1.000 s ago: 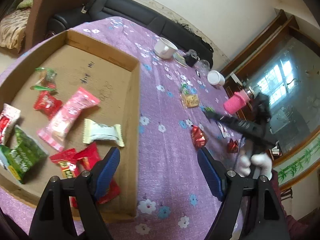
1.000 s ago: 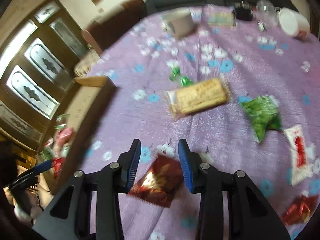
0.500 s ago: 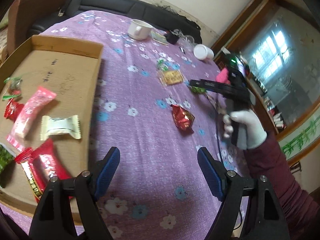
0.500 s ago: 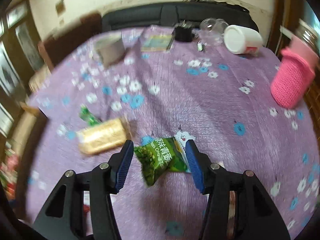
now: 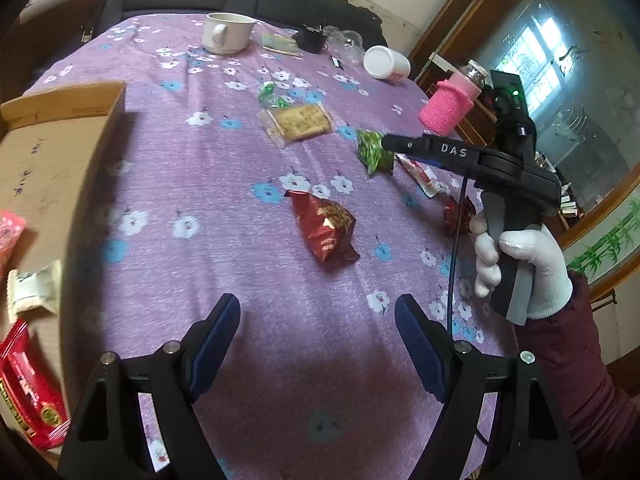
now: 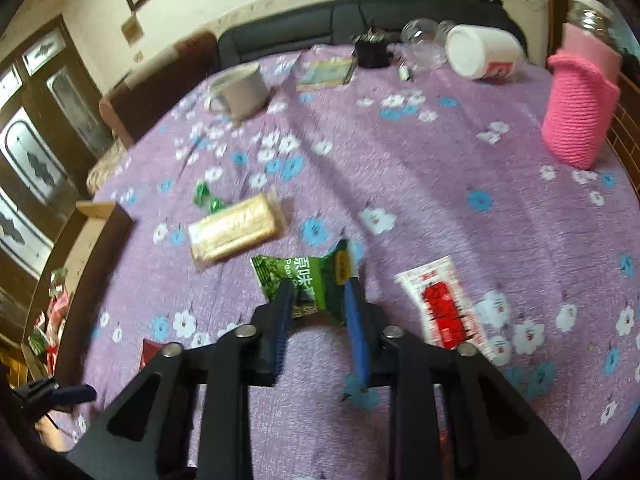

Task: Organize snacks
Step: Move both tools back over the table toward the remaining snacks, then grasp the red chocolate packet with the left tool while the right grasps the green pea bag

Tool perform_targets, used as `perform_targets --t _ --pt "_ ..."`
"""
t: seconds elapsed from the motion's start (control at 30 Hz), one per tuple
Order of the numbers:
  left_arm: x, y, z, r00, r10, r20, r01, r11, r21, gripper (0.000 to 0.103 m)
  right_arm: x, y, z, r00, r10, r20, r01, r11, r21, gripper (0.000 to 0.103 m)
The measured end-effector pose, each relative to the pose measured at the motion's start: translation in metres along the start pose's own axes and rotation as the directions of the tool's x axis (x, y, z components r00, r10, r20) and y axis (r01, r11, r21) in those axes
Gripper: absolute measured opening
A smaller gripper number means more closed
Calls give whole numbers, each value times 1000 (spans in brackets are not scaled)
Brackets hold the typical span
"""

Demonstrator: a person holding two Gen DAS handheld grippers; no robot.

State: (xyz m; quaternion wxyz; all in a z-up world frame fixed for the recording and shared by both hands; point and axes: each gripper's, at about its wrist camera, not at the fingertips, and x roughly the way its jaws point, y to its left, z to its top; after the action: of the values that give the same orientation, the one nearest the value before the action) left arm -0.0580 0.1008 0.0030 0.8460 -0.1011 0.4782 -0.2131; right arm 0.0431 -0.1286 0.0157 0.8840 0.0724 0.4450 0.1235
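- The right tongs are clenched on the near end of a green snack packet, which sits at the middle of the desk, just right of a clear-wrapped biscuit pack.
- The left tongs are released, their jaws wide apart with nothing between them, low over the near part of the desk.
- A cardboard tray on the left side already holds several wrapped snacks; I take it to be where the packets are meant to go.
- Still loose on the purple cloth: a dark red foil packet in the middle, and a red-and-white sachet just right of the green packet.
- The grip catches only the packet's crimped end, so the slick wrapper could slide out on the way to the tray.
- The puffy packet may swing and clip the tray's wall, dropping short.
- A pink knitted bottle cover stands at the far right; a careless sweep could knock it over.
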Motion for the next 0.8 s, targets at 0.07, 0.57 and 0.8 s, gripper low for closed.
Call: perform_targets --t 0.07,0.57,0.8 --pt "3 0 1 1000 3 -4 -3 1000 -2 80 1 0 1 1000 -10 18 10 1000 3 67" --pt "26 -9 14 999 26 -20 -25 999 23 80 22 14 -7 999 26 -27 -27 1000 -17 28" --pt "58 -22 37 996 86 -19 -83 991 101 79 -13 6 -27 995 98 4 -98 995 26 28"
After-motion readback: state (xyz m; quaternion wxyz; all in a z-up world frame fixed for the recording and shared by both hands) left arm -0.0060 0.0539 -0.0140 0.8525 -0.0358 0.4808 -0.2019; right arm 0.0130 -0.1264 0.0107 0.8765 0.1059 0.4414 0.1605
